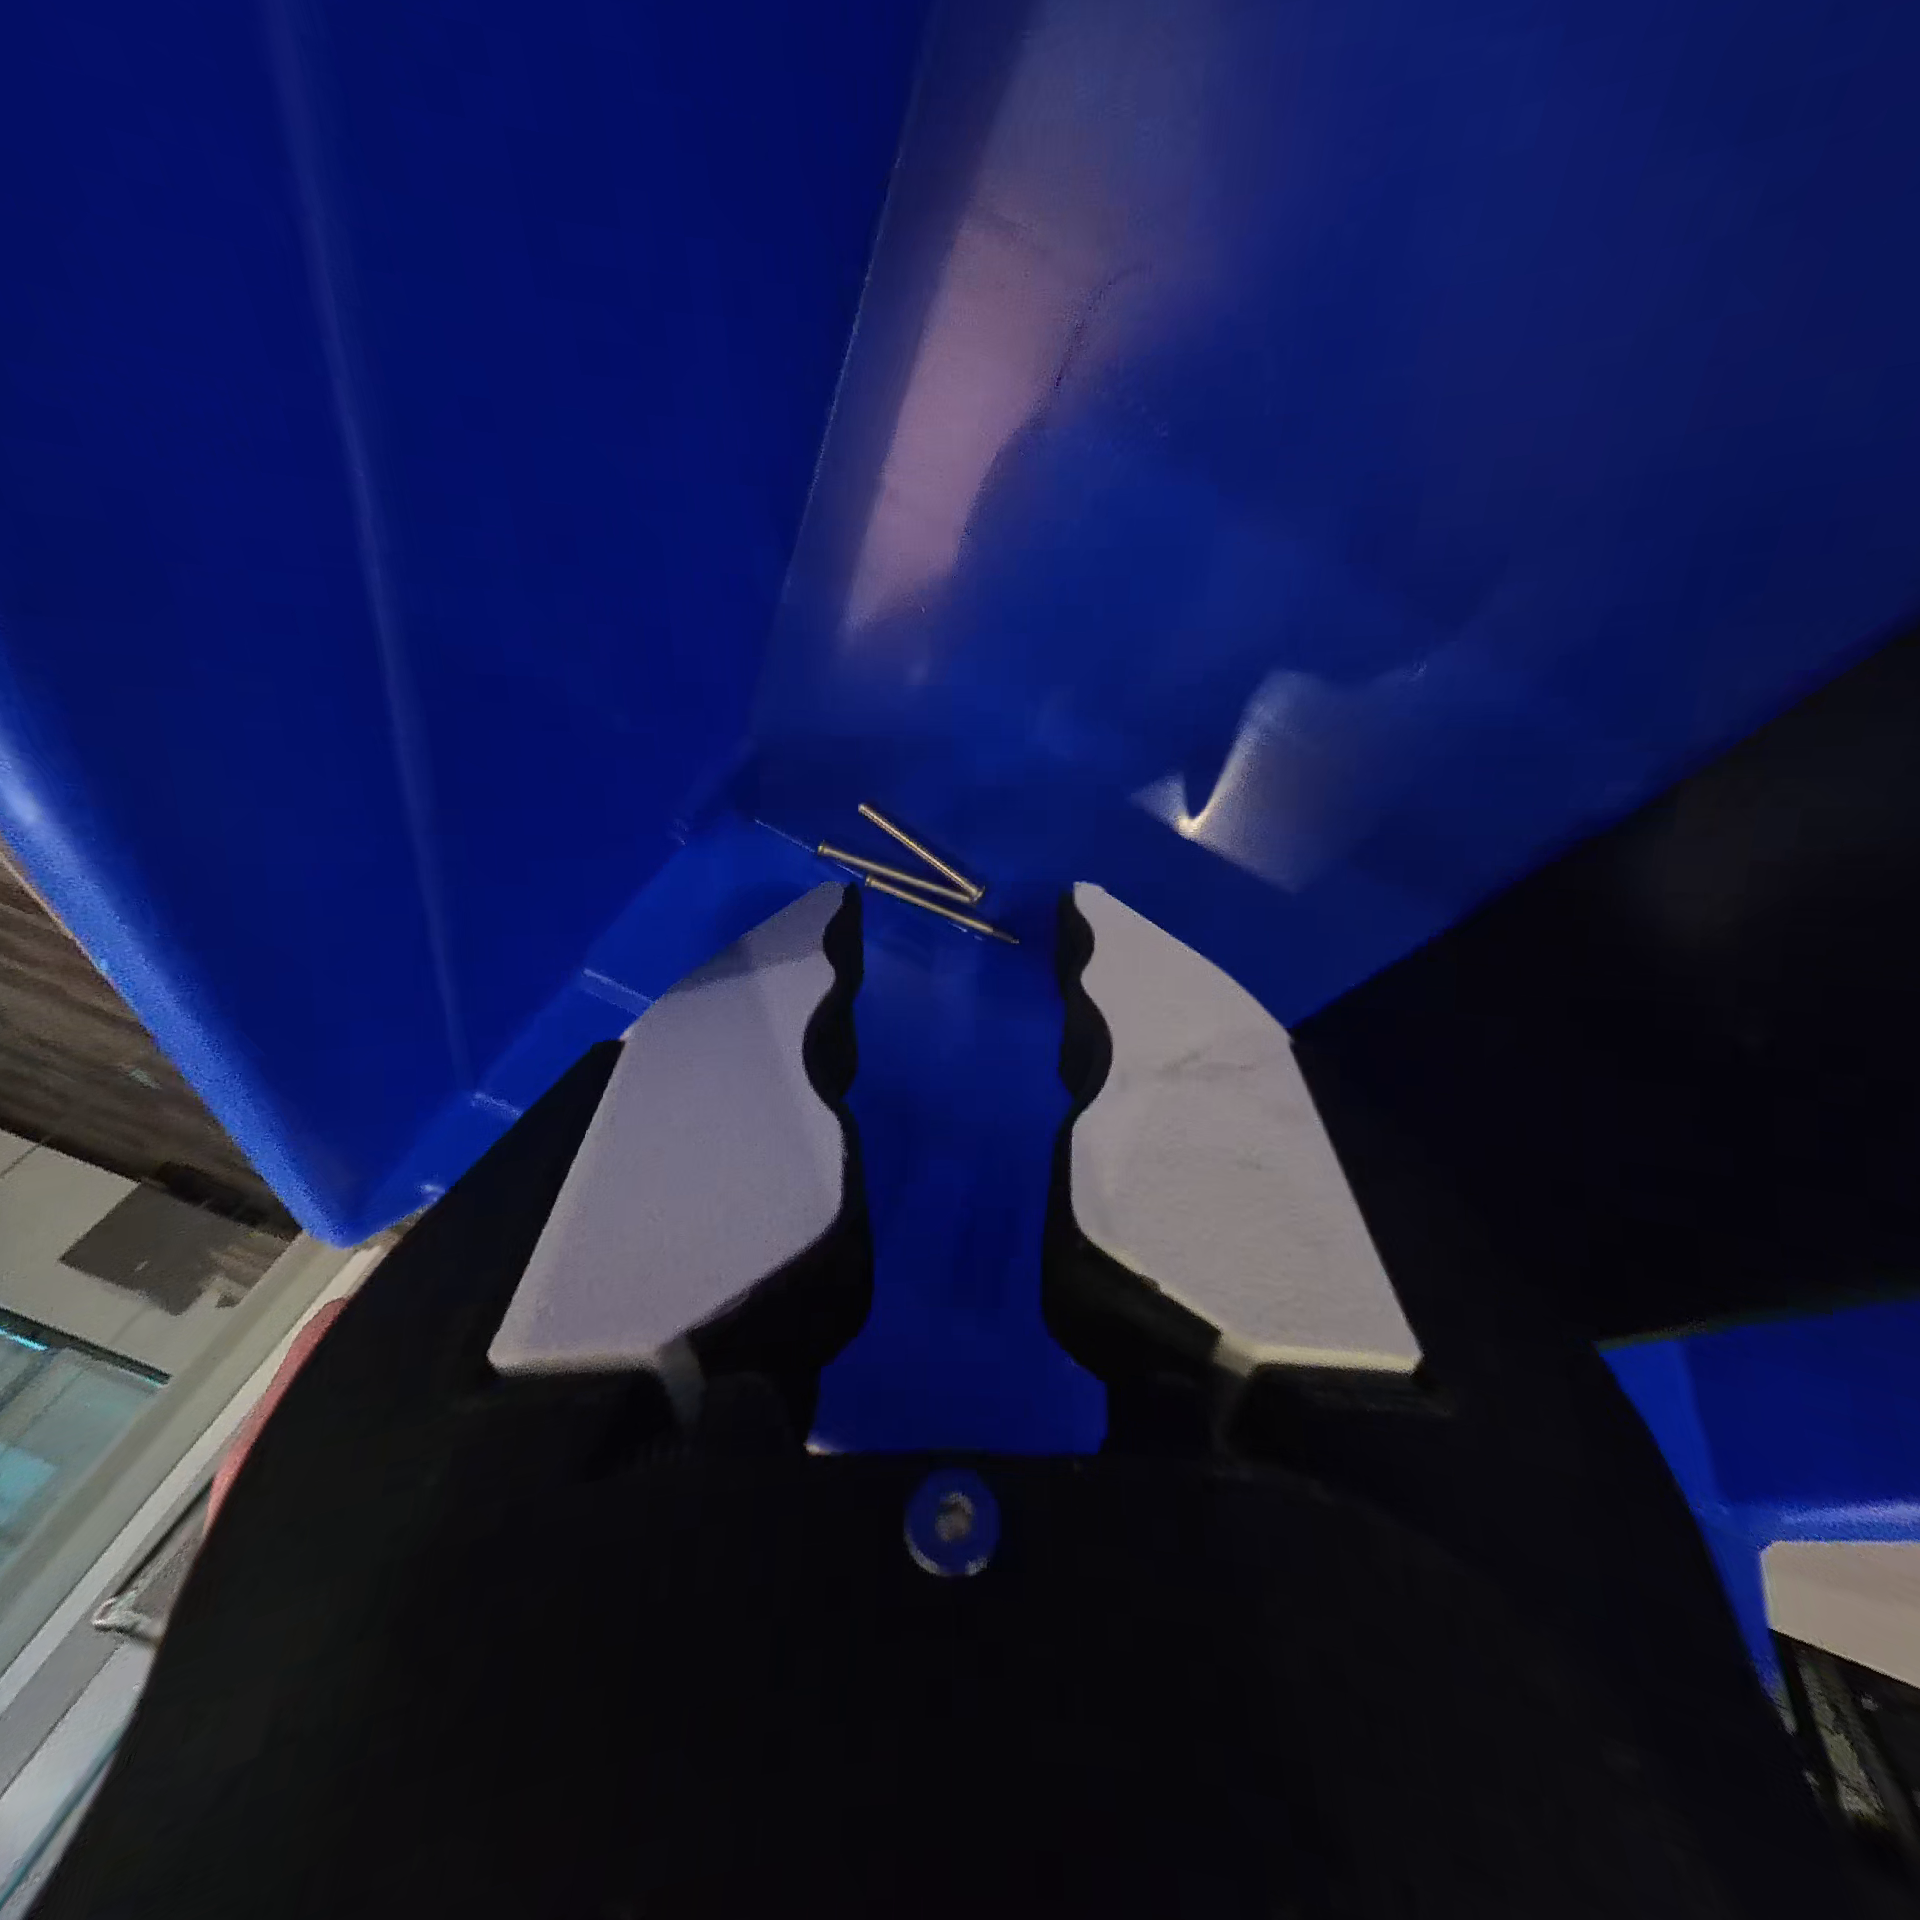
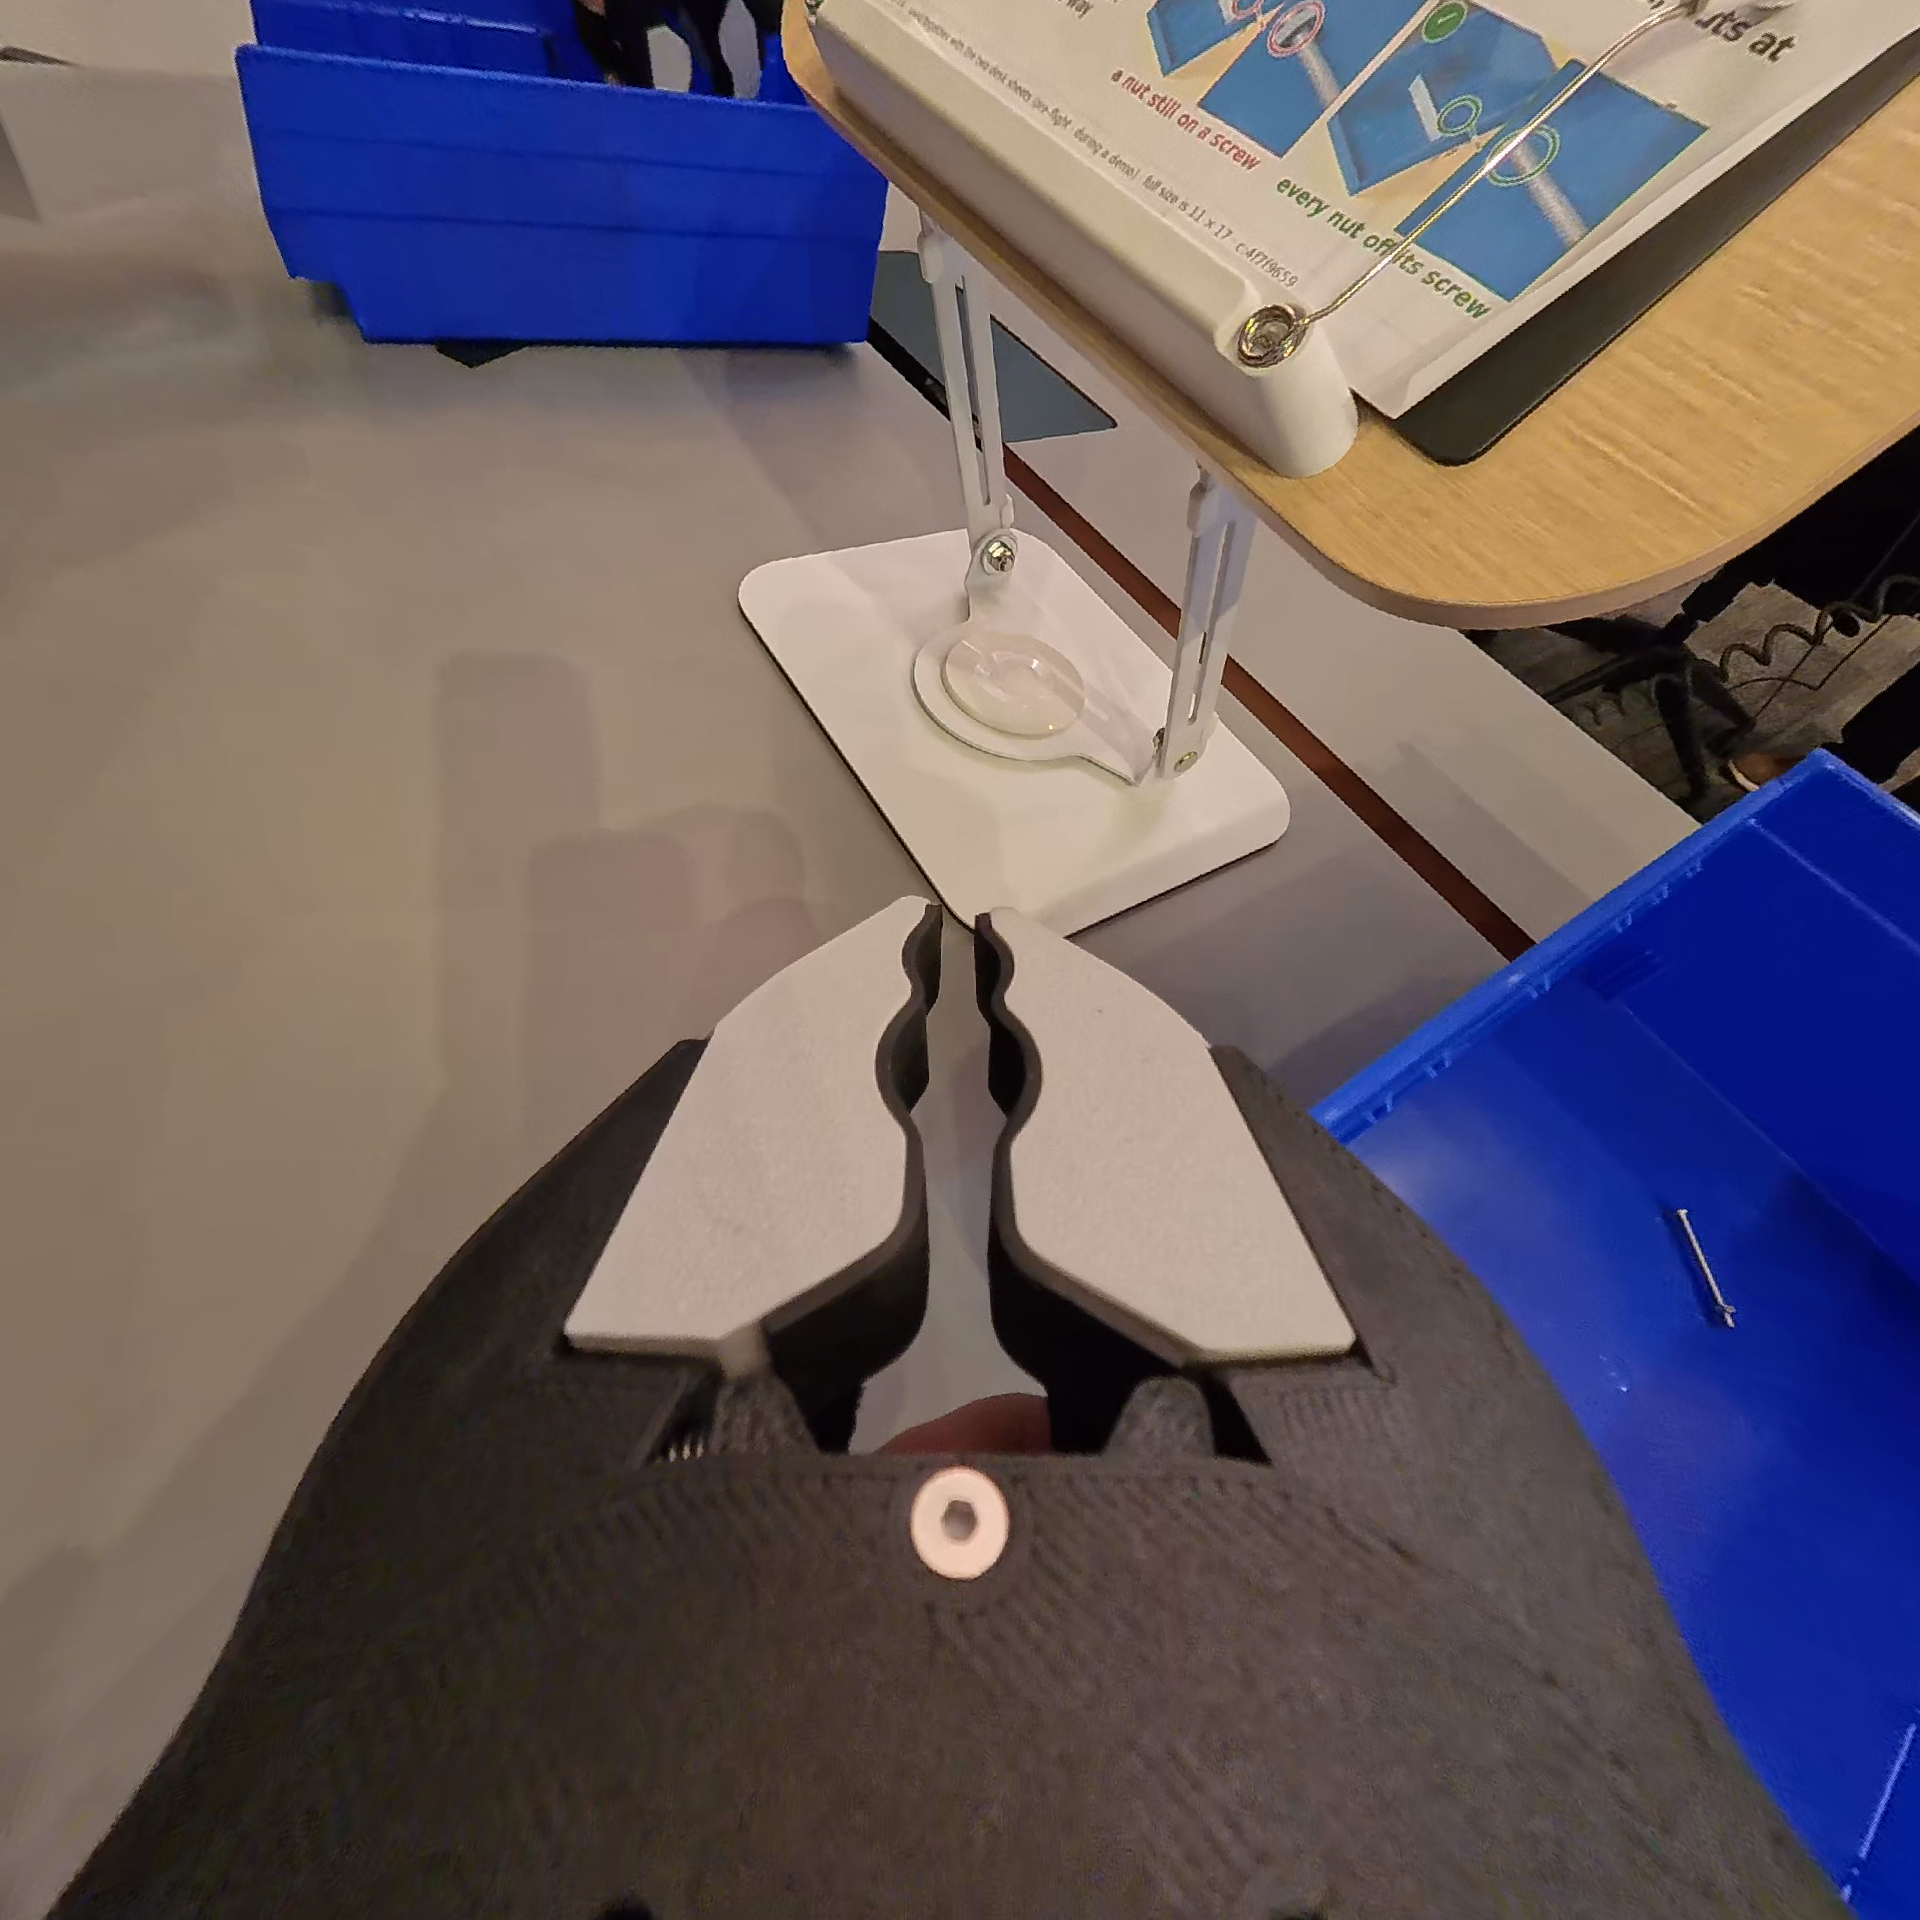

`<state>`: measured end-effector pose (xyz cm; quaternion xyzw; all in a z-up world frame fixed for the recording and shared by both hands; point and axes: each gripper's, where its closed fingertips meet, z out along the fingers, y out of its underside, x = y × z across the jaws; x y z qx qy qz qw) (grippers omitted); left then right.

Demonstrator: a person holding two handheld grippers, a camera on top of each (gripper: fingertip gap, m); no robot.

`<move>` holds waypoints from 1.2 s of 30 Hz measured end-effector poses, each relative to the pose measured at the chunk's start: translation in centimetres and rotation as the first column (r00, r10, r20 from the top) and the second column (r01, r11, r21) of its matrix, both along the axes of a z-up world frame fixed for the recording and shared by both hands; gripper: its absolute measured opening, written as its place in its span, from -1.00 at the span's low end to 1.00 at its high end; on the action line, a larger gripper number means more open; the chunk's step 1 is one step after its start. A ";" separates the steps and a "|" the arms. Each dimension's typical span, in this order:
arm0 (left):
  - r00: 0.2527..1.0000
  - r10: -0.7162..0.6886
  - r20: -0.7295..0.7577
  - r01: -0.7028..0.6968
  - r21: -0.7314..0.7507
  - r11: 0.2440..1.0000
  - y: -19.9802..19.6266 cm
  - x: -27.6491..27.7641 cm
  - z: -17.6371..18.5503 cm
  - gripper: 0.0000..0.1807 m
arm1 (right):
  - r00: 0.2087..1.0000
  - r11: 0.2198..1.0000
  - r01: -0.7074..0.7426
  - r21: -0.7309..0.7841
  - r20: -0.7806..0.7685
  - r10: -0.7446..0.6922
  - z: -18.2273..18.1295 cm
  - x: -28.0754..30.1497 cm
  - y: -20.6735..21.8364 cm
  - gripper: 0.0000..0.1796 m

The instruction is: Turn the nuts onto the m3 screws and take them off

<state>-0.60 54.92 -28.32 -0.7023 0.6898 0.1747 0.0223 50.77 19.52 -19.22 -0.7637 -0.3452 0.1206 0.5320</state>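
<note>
In the left wrist view my left gripper (image 1: pixel 958 899) is open and empty, reaching deep into a blue bin (image 1: pixel 520 520). Three thin metal screws (image 1: pixel 920 868) lie crossed on the bin floor in its far corner, just beyond and between my fingertips. In the right wrist view my right gripper (image 2: pixel 958 920) is shut with only a thin slit between the jaws, and nothing shows in it. It hovers over the grey table (image 2: pixel 312 727). One thin screw (image 2: pixel 1704 1270) lies in a blue bin (image 2: pixel 1558 1403) to its right. No nuts are visible.
A white stand base (image 2: pixel 1018 748) sits just ahead of the right gripper and carries a wooden board with an instruction sheet (image 2: pixel 1455 156) overhead. Stacked blue bins (image 2: pixel 551 197) stand at the far left. Another blue bin's edge (image 1: pixel 1818 1455) shows at the left view's lower right.
</note>
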 end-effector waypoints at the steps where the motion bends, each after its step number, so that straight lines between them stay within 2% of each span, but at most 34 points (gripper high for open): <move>1: 1.000 -0.005 -0.011 0.005 -0.012 1.000 -0.1 -0.1 -0.2 -0.61 | 1.000 1.000 -0.001 0.000 -0.002 0.001 0.0 0.0 0.0 -0.93; 9: 0.998 0.031 -0.060 -0.037 -0.103 0.994 -0.4 -0.4 -1.4 -0.61 | 1.000 1.000 -0.001 -0.007 0.002 0.001 -0.3 0.0 0.1 -0.93; 12: 0.993 0.017 -0.115 -0.024 -0.060 0.998 0.4 -1.1 -1.2 -0.62 | 1.000 1.000 -0.001 -0.011 0.000 0.001 -0.4 0.0 0.1 -0.93; 19: 0.984 0.115 -0.138 -0.116 0.003 0.993 1.2 -1.9 -1.7 -0.66 | 1.000 1.000 -0.005 -0.012 0.000 0.005 -0.5 0.0 0.1 -0.93; 27: 0.975 0.189 -0.119 -0.199 -0.081 0.977 0.4 -2.2 -2.2 -0.84 | 1.000 1.000 -0.007 -0.011 -0.010 0.007 -0.3 0.0 0.1 -0.93; 32: 0.976 0.186 -0.110 -0.196 -0.086 0.977 0.3 -2.1 -2.1 -0.83 | 1.000 1.000 -0.010 -0.013 -0.009 0.010 -0.4 0.0 0.1 -0.93; 34: 0.975 0.200 -0.095 -0.210 -0.098 0.973 0.0 -1.9 -2.0 -0.76 | 1.000 1.000 -0.008 -0.013 -0.009 0.008 -0.4 0.0 0.1 -0.93; 36: 0.974 0.190 -0.122 -0.198 -0.053 0.979 0.2 -2.2 -1.6 -0.79 | 1.000 1.000 -0.007 -0.014 -0.011 0.007 -0.4 0.1 0.1 -0.93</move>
